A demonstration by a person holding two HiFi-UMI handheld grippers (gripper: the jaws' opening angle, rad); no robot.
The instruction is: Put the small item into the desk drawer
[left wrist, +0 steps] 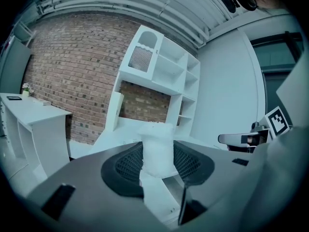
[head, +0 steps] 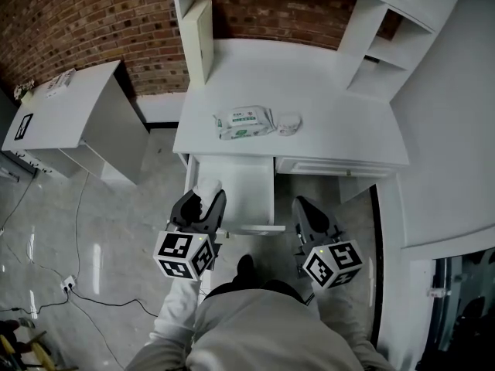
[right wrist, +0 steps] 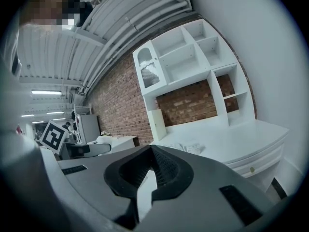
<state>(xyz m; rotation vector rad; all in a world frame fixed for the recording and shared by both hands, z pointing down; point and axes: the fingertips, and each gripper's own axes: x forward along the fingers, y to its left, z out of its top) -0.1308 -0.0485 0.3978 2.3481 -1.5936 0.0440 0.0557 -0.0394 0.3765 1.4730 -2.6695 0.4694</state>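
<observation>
My left gripper (head: 204,198) is shut on a small white item (head: 207,188), a pale upright chunk that fills the space between the pads in the left gripper view (left wrist: 157,151). It hovers over the left front part of the open white desk drawer (head: 251,184), which is pulled out toward me. My right gripper (head: 308,209) hangs to the right of the drawer front, below the closed right drawer; its jaws are shut with nothing between them (right wrist: 150,175).
On the white desk (head: 340,122) lie a pack of wipes (head: 244,122) and a small round white object (head: 289,123). A shelf unit (head: 387,29) stands at the back right, a cream panel (head: 197,37) at the back left. A white side table (head: 69,114) and floor cables (head: 85,284) are on the left.
</observation>
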